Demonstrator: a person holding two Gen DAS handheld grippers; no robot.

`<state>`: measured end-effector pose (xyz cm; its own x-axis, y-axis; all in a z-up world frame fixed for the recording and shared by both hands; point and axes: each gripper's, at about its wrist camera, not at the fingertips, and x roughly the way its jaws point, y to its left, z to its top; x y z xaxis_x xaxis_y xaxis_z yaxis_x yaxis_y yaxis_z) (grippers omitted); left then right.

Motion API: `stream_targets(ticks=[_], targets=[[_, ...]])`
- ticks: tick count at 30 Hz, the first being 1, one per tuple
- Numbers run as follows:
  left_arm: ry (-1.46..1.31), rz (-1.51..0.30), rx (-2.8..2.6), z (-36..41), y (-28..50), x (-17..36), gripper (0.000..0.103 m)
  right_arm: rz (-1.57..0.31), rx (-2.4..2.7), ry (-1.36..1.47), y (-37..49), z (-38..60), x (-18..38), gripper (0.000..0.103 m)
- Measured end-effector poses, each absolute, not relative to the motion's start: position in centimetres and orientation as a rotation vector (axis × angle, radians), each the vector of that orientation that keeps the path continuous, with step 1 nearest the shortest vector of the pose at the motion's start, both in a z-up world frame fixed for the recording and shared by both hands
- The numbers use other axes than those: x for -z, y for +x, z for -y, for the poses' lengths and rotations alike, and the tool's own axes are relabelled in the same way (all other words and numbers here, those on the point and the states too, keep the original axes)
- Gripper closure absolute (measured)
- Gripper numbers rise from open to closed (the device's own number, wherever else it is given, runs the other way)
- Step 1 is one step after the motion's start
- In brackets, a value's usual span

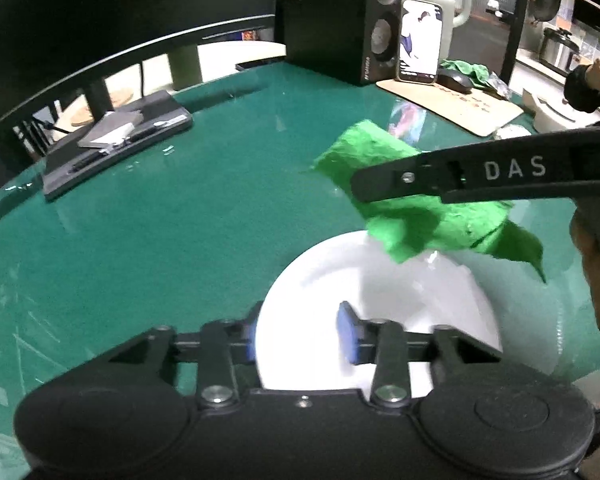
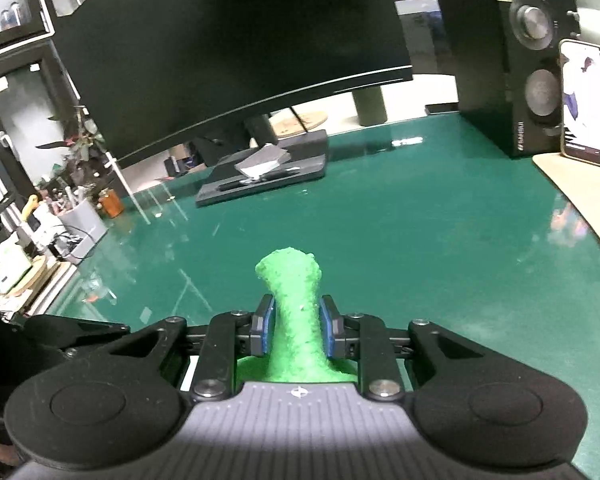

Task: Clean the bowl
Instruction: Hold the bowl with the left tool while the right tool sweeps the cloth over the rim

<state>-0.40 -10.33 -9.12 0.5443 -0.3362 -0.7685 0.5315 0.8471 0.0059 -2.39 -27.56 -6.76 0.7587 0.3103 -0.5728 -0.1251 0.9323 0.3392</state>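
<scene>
Nearest the left camera, the left hand-held gripper [image 1: 302,338] has its blue pads [image 1: 349,334] set on either side of the near rim of the white bowl [image 1: 400,300], one outside the wall and one inside; they look clamped on the rim, though blur there leaves the contact unsure. The bowl sits on the green tabletop [image 1: 180,220], close to its near edge. Just over the bowl's far rim, the right hand-held gripper [image 2: 292,330] is pinched narrowly on a bunched green cloth [image 2: 294,320], whose loose tail hangs toward the bowl without clearly touching it. The chief risk, as I judge it, is that wiping pressure tips or slides the bowl if the rim hold is weak; glossy ceramic gives little friction. The cloth could also slip out of so small a pinch. Farther back stand a phone [image 1: 419,40] and speaker [image 1: 360,20], well clear.
</scene>
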Motion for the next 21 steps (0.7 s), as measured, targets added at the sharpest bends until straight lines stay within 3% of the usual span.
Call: stream_targets(ticks=[15, 21], targets=[[0.245, -0.849, 0.459, 10.0, -0.4, 9.1, 0.081, -0.665, -0.479, 0.165, 1.3, 20.0, 7.1, 0.08], [0.253, -0.847, 0.464, 10.2, -0.4, 9.2, 0.08, -0.658, -0.415, 0.176, 1.6, 21.3, 7.1, 0.083]])
